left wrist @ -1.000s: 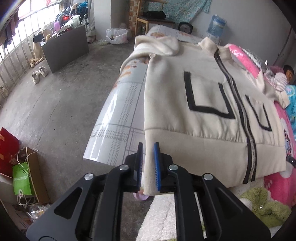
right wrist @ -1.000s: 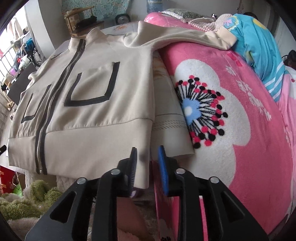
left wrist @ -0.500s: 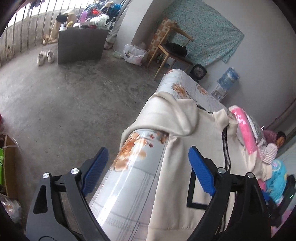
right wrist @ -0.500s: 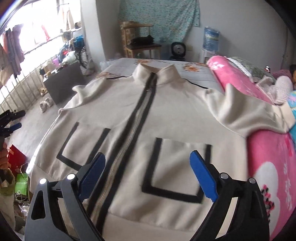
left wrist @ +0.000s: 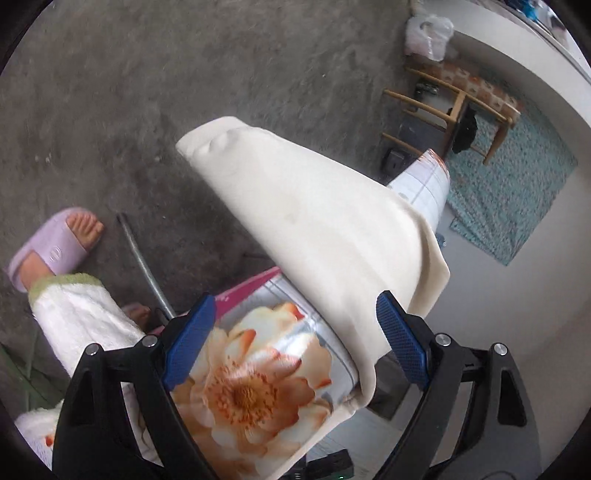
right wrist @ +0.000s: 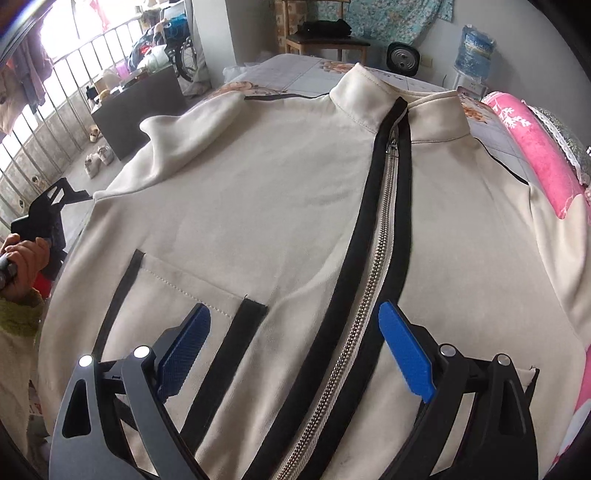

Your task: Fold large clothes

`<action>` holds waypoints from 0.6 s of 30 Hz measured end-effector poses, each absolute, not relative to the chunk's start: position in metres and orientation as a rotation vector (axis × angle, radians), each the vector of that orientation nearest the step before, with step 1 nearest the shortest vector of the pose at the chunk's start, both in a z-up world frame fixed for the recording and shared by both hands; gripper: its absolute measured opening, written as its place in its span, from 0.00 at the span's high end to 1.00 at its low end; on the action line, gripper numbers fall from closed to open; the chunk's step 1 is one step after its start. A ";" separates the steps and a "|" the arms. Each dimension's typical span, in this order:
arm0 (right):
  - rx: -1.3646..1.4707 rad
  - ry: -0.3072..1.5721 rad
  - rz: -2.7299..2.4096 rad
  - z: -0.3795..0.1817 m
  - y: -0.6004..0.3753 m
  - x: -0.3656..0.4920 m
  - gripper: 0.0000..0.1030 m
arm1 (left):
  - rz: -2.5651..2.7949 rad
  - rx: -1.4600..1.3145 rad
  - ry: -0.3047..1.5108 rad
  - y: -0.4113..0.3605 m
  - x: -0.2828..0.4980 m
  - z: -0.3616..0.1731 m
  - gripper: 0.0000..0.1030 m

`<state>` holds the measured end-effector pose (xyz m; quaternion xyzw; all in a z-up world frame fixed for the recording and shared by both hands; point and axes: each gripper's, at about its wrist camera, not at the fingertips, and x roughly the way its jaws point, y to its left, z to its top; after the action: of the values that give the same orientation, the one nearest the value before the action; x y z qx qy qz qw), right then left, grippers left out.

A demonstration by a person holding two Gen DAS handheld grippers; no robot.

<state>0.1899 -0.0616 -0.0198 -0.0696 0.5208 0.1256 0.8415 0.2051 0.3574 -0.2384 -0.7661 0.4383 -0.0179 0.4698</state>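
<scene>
A cream zip jacket (right wrist: 280,206) with black trim lies front up and spread flat on the floral sheet of the bed. My right gripper (right wrist: 295,347) is open and empty, hovering over its lower front, the jaws straddling the zipper (right wrist: 373,280) and a pocket's black edge. The jacket's left sleeve (left wrist: 314,218) hangs off the bed's side towards the floor. My left gripper (left wrist: 291,339) is open and empty just above the sleeve's upper part, pointing down. It also shows in the right wrist view (right wrist: 48,221) at the jacket's left side.
The floral sheet (left wrist: 255,391) covers the bed edge under my left gripper. The person's foot in a lilac slipper (left wrist: 55,243) stands on the concrete floor. A pink blanket (right wrist: 535,147) lies right of the jacket. A wooden chair (right wrist: 321,33), fan and water bottle stand behind the bed.
Both grippers let go of the jacket's hem and opened. The right one rose over the jacket's front. The left one swung to the bed's side and now looks down at the hanging sleeve.
</scene>
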 end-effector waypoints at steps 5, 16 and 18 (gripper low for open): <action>-0.132 1.115 0.220 -0.024 -0.069 0.197 0.13 | -0.053 -1.974 1.136 0.348 0.233 -0.292 0.18; -0.063 1.056 0.158 -0.004 -0.091 0.200 0.13 | -0.014 -1.869 1.109 0.375 0.276 -0.291 0.86; -0.050 1.048 0.156 -0.002 -0.096 0.197 0.13 | 0.034 -1.773 1.079 0.387 0.279 -0.267 0.95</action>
<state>0.1974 -0.0958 -0.0017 -0.0238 0.5000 0.0744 0.8625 0.2787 0.3870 -0.2668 -0.7356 0.4478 0.0141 0.5081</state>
